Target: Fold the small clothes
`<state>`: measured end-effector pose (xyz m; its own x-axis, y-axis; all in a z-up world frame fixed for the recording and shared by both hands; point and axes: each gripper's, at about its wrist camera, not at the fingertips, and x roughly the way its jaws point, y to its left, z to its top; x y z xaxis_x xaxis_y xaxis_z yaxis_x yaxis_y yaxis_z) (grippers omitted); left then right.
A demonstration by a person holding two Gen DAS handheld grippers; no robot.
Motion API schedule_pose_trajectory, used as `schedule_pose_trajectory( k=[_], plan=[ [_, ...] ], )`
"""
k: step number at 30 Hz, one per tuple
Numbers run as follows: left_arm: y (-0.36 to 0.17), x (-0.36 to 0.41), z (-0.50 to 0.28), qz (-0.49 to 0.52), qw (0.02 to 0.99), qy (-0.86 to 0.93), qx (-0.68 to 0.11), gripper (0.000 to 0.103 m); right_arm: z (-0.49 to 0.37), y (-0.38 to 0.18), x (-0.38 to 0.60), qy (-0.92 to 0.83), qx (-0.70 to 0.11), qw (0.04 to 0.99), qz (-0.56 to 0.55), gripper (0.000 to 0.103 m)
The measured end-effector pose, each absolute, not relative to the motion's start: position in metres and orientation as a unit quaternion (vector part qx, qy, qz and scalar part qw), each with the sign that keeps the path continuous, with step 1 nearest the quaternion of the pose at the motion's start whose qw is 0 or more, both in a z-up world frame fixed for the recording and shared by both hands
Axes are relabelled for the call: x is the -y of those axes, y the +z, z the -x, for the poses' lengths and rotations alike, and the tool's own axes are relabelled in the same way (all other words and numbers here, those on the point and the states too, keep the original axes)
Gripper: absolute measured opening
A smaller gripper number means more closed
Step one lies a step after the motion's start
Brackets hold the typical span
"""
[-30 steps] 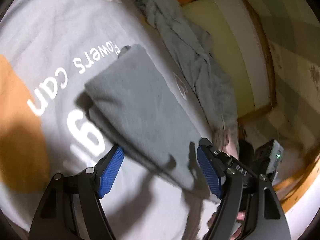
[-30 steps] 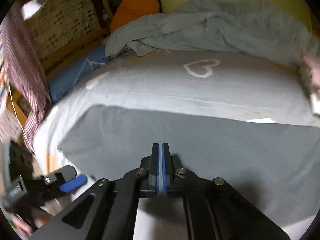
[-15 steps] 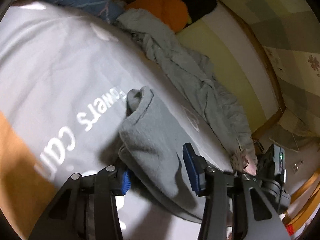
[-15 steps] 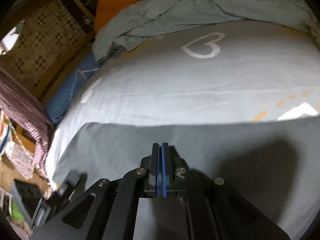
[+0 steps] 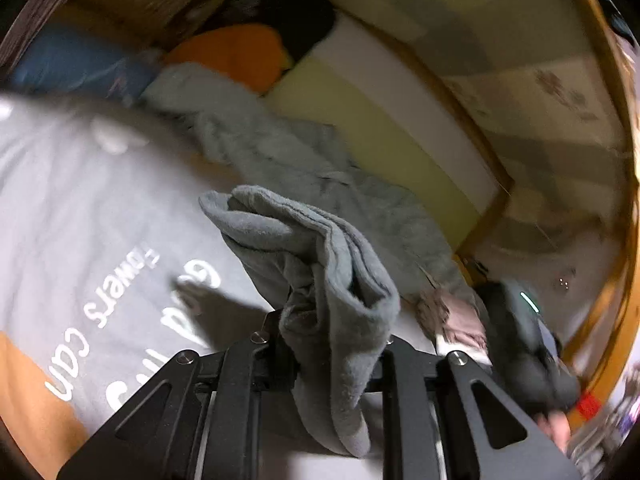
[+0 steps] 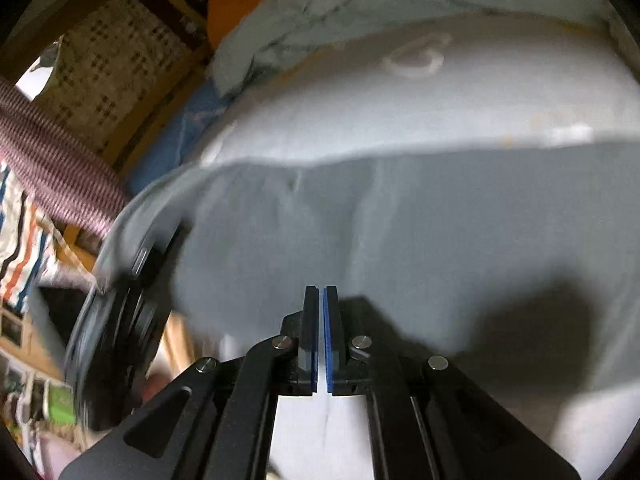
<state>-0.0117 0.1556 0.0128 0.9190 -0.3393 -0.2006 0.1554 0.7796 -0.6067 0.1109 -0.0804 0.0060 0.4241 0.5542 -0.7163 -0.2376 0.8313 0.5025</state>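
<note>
A second earlier the left gripper (image 5: 328,344) had its fingers spread wide on either side of the grey cloth (image 5: 320,280), which lay flat on the bed (image 5: 80,200). Since then the fingers closed in on the cloth, and they were closing further at this moment, with its bunched edge between them. The end of the cloth rose off the bed and now stood crumpled and folded above the fingers, part of it draped over them. In the right wrist view, the cloth's left end (image 6: 168,216) had lifted and curled over the left gripper (image 6: 120,300), where before it lay flat.
</note>
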Motion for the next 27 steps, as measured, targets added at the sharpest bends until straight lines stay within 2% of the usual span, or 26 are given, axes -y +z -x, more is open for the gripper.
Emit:
schedule_pose_trajectory(
  k=[3,6,12,18,23,27],
  plan=[
    [0.013,-0.157,0.013,0.331,0.917,-0.161,-0.154,0.017,-0.158,0.004,0.079,0.214,-0.498,0.819,-0.187,0.002],
    [0.016,-0.154,0.010,0.306,0.928,-0.146,-0.155,0.017,-0.183,-0.001,0.076,0.218,-0.513,0.806,-0.199,0.002],
    [0.016,-0.150,0.005,0.297,0.930,-0.145,-0.158,0.016,-0.127,-0.027,0.083,0.257,-0.556,0.775,-0.158,0.002],
    [0.024,-0.140,0.008,0.269,0.940,-0.148,-0.148,0.016,-0.074,-0.029,0.098,0.305,-0.589,0.737,-0.131,0.002],
    [0.034,-0.128,0.010,0.235,0.949,-0.155,-0.141,0.016,-0.108,-0.013,0.105,0.290,-0.563,0.760,-0.149,0.002],
    [0.037,-0.122,0.006,0.221,0.951,-0.160,-0.145,0.016,-0.174,-0.009,0.101,0.273,-0.550,0.762,-0.204,0.002]
  ],
)
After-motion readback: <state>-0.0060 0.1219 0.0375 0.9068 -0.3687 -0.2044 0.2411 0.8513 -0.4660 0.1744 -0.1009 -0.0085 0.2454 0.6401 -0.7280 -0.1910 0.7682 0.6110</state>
